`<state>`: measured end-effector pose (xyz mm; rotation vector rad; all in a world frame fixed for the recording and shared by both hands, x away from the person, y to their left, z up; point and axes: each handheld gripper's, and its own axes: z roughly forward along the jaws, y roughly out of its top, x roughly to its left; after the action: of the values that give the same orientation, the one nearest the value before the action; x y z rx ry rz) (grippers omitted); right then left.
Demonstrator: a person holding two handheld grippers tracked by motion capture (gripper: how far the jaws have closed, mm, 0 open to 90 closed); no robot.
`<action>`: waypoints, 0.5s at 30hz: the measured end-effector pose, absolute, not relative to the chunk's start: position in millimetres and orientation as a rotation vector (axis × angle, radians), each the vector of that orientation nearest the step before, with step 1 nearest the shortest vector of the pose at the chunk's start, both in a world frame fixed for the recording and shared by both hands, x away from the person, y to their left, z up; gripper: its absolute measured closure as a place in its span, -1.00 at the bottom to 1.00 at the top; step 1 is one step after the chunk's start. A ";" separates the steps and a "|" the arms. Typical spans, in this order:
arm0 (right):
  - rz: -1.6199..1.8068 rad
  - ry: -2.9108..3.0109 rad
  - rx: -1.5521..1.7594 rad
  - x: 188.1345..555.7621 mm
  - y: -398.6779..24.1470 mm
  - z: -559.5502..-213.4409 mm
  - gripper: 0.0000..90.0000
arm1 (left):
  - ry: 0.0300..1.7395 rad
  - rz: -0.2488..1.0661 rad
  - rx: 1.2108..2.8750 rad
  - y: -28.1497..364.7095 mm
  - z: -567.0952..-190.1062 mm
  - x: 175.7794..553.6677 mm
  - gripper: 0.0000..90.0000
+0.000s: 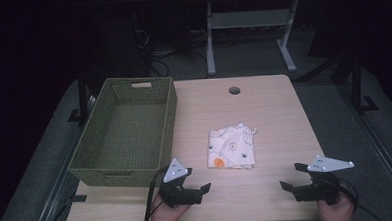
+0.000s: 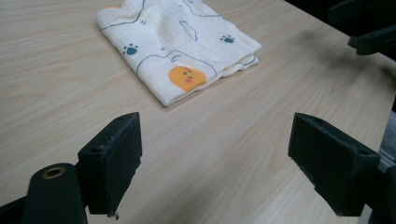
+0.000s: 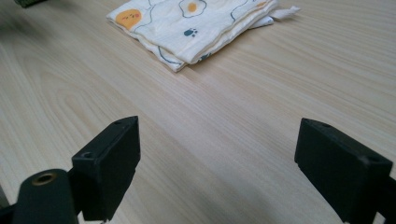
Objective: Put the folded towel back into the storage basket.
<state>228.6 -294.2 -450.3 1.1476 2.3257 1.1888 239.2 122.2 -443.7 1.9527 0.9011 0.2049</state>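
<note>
Lying folded into a neat square, the cloth (image 1: 231, 148) sits on the table (image 1: 269, 112) just to the right of the basket (image 1: 128, 131), apart from it and not touching its wall. Its cream fabric carries paw prints, fried eggs and an orange face, and one ragged corner sticks out at the far side. Judging from the fold, the tidying of the cloth looks finished; what seems left is to pick it up and put it away, most likely into the basket, and that step is not yet begun.

Relative to the cloth, the left gripper (image 1: 197, 188) hovers on the near side and toward the basket, while the right gripper (image 1: 293, 177) hovers on the near side and away from the basket. Both sets of jaws stand wide apart with nothing between them, as the left gripper view (image 2: 210, 158) and the right gripper view (image 3: 215, 158) show, each looking across bare wood toward the cloth. Neither touches the fabric.

As for containers, the green woven basket is the one in sight. Its floor looks bare; nothing lies in it as far as the high view shows. A handle slot is cut in its far wall.
</note>
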 end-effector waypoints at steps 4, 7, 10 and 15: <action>1.201 2.306 1.164 225.7 -296.1 -449.6 -0.69 | 0.900 0.223 1.959 123.5 -444.0 239.1 -0.60; 1.208 2.284 1.178 225.2 -298.3 -449.6 -0.69 | 0.905 0.229 1.956 124.4 -444.5 239.5 -0.60; 1.209 2.286 1.186 226.3 -299.8 -449.8 -0.69 | 0.910 0.224 1.961 126.5 -445.0 242.9 -0.60; 1.225 2.273 1.192 228.0 -301.9 -449.5 -0.69 | 0.917 0.235 1.961 128.6 -443.3 245.6 -0.61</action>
<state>228.0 -301.9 -449.5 1.1924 2.2730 1.2249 245.6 128.6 -443.3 1.9612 0.9166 0.2355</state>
